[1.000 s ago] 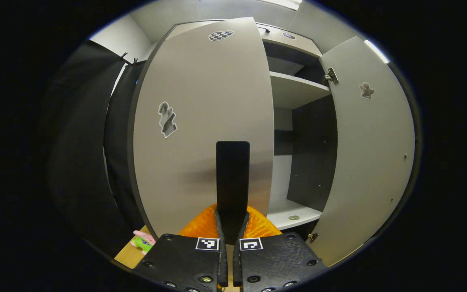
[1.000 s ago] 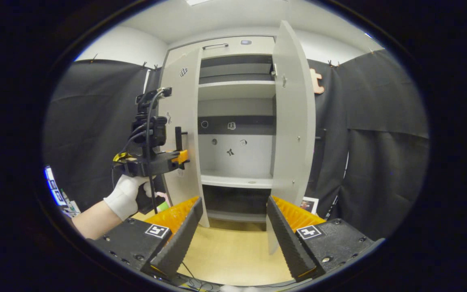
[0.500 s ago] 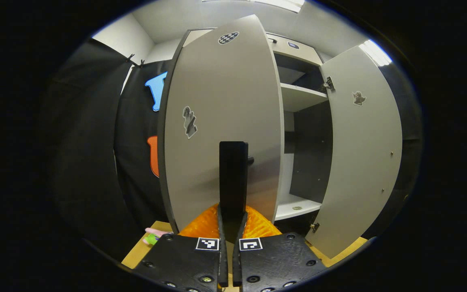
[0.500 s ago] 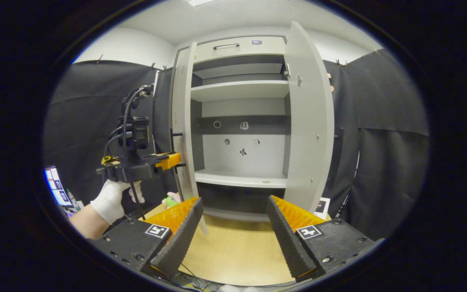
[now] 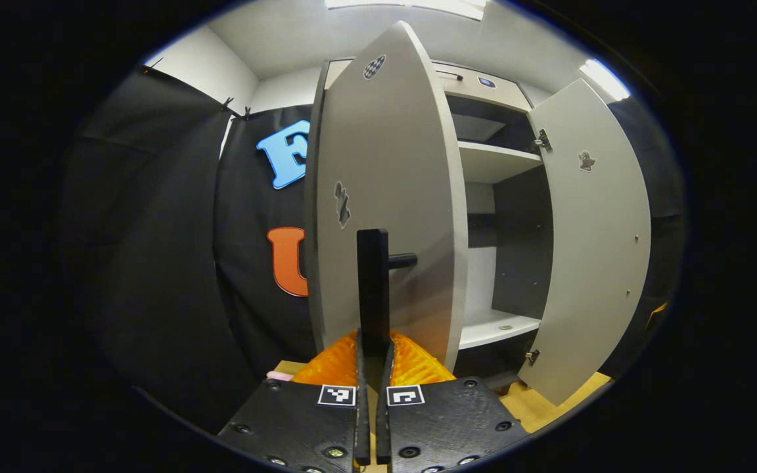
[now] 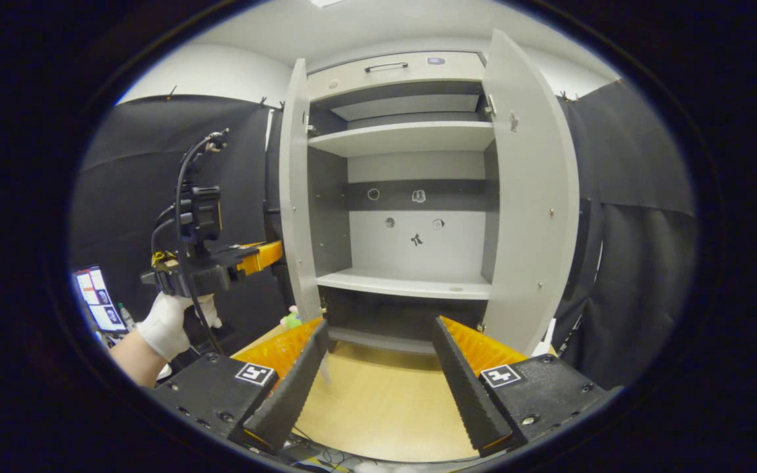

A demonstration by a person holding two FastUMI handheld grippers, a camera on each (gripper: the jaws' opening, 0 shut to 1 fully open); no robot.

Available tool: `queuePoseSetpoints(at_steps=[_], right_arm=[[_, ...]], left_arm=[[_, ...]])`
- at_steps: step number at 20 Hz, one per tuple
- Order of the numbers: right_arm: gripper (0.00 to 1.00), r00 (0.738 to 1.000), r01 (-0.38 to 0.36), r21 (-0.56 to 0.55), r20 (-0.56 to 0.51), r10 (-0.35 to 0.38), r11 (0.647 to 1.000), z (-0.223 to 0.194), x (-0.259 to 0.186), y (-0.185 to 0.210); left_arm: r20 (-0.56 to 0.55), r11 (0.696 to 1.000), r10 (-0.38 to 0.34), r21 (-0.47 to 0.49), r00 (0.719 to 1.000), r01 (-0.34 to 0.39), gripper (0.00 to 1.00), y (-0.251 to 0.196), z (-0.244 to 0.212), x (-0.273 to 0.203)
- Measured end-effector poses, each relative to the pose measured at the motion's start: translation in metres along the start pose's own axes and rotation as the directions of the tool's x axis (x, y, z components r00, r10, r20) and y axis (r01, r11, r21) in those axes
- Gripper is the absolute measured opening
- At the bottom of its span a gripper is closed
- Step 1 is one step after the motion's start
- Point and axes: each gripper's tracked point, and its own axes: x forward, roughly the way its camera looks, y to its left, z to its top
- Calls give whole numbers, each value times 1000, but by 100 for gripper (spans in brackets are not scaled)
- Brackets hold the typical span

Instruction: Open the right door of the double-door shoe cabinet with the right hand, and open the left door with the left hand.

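The grey shoe cabinet (image 6: 411,164) stands with both doors swung out. In the left gripper view the left door (image 5: 391,197) is seen almost edge-on, and my left gripper (image 5: 373,341) is shut on its black upright handle (image 5: 372,276). The right door (image 5: 592,243) hangs wide open to the right. In the right gripper view a white-gloved hand (image 6: 168,322) holds the left gripper (image 6: 267,253) against the outer side of the left door (image 6: 294,197). My right gripper (image 6: 378,368) is open and holds nothing, low in front of the cabinet, apart from the right door (image 6: 533,197).
Inside are pale shelves (image 6: 405,284) with small stickers on the back wall. A drawer with a dark handle (image 6: 385,66) tops the cabinet. Wooden floor (image 6: 378,407) lies in front. A small green toy (image 6: 292,320) and a screen (image 6: 92,305) sit at the left.
The left door has swung much wider, drawn out by the left gripper on its handle. The right door also stands a little wider. My right gripper stays open.
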Motion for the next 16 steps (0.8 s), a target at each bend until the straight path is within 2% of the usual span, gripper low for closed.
queuePoseSetpoints(at_steps=[6,7,8,9,10,16], right_arm=[[99,1000,-25,1,7,25,1000,2,3,9],[99,1000,-30,1,3,30,1000,1,3,11],[99,999,-34,2,1,34,999,-1,4,12],[99,999,-37,2,-3,37,999,-1,3,14],[99,999,-44,4,-4,44,999,-1,2,16],[99,999,-49,-2,5,49,999,2,2,21]], left_arm=[[3,1000,11,-7,1000,-10,0,33,-2,-8],[2,1000,10,-11,1000,-10,8,37,-2,-9],[1,1000,10,-11,1000,-10,0,42,-3,-10],[3,1000,14,-7,1000,-14,8,49,-3,-11],[11,1000,15,-2,1000,-15,0,55,-3,-13],[12,999,48,-12,999,-48,0,96,-6,-14]])
